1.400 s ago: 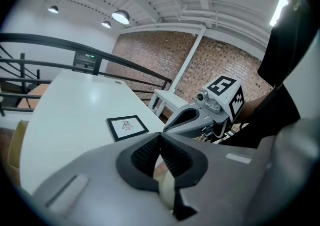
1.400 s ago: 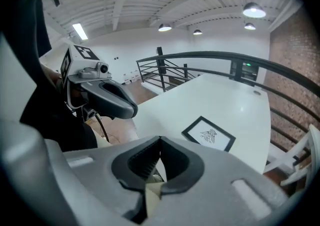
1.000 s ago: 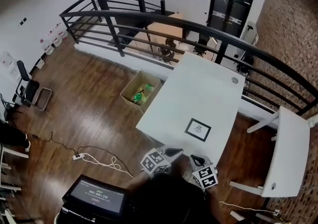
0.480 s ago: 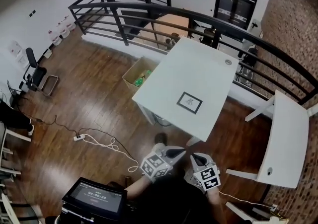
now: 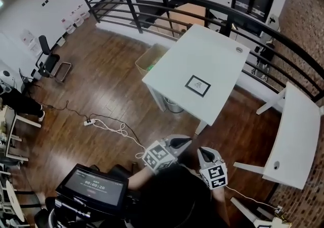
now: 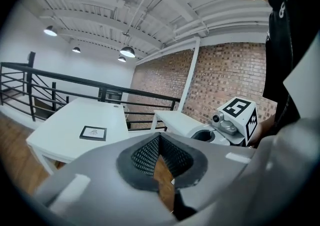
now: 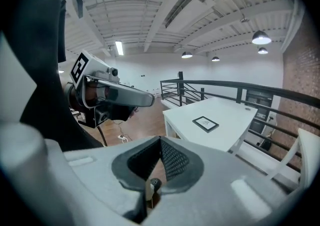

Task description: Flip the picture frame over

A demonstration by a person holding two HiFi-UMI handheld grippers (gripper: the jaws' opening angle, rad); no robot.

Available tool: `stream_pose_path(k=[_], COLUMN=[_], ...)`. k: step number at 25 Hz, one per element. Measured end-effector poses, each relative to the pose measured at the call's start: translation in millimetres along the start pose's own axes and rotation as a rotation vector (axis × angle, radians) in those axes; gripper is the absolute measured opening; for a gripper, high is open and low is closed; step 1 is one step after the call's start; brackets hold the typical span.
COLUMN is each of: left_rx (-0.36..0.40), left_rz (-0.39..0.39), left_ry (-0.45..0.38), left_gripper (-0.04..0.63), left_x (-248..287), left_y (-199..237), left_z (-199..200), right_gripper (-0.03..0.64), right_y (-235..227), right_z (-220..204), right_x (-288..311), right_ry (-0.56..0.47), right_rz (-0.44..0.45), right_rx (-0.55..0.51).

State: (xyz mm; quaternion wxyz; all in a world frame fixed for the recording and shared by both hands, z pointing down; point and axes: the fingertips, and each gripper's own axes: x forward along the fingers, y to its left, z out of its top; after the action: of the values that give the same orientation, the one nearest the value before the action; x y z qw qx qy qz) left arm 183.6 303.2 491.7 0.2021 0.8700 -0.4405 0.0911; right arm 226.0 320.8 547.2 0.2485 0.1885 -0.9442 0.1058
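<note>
Picture frame [image 5: 198, 85] lies flat on the white table [image 5: 217, 50], picture side up: a dark border around a pale mat with a small figure in the middle. It sits in the table's near half, closer to the near right corner than to the near left one, and apart from every edge. Nothing touches it.

Both grippers are held over the wooden floor [image 5: 101, 90], short of the table's near edge and well apart from the frame. The left gripper [image 5: 186, 141] has its fingers pressed together with nothing between them; past their tips its own view shows only floor, with the table and frame off to the left. The right gripper [image 5: 202, 151] likewise has its fingers closed on each other and holds nothing; its view has the frame up and to the right of the tips. The two grippers are side by side, close but not touching, each with its marker cube towards the person.

A cardboard box [image 5: 150, 60] stands on the floor just beside the table's left edge. A second white table [image 5: 291, 141] stands to the right, and a black railing [image 5: 202, 7] runs behind both. A power strip with a white cable [image 5: 109, 126] lies on the floor to the left of the grippers, and a screen [image 5: 93, 186] is at the lower left.
</note>
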Motion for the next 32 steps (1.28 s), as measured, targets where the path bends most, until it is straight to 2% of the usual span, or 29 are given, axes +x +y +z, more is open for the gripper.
stream_pose_path(k=[8, 12, 16, 25, 28, 32], left_rx=[0.037, 0.037, 0.059, 0.062, 0.059, 0.061], left_rz=[-0.016, -0.048, -0.053, -0.080, -0.076, -0.089], left_ry=[0.009, 0.030, 0.003, -0.013, -0.022, -0.031], left_gripper=[0.014, 0.014, 0.014, 0.014, 0.014, 0.014], left_x=[-8, -10, -2, 9, 4, -31], left_y=[-8, -3, -4, -25, -17, 17], left_z=[17, 21, 29, 36, 38, 28], right_gripper=[-0.008, -0.008, -0.008, -0.008, -0.008, -0.008], right_y=[-5, -6, -10, -18, -17, 16], right_z=[29, 47, 56, 67, 73, 91], right_x=[-10, -8, -23, -47, -40, 3], right_ry=[-0.086, -0.115, -0.136, -0.140, -0.135, -0.133], right_rz=[-0.036, -0.060, -0.093, -0.091, -0.096, -0.092], right_rx=[0.090, 0.092, 0.110, 0.090, 0.079, 0.055])
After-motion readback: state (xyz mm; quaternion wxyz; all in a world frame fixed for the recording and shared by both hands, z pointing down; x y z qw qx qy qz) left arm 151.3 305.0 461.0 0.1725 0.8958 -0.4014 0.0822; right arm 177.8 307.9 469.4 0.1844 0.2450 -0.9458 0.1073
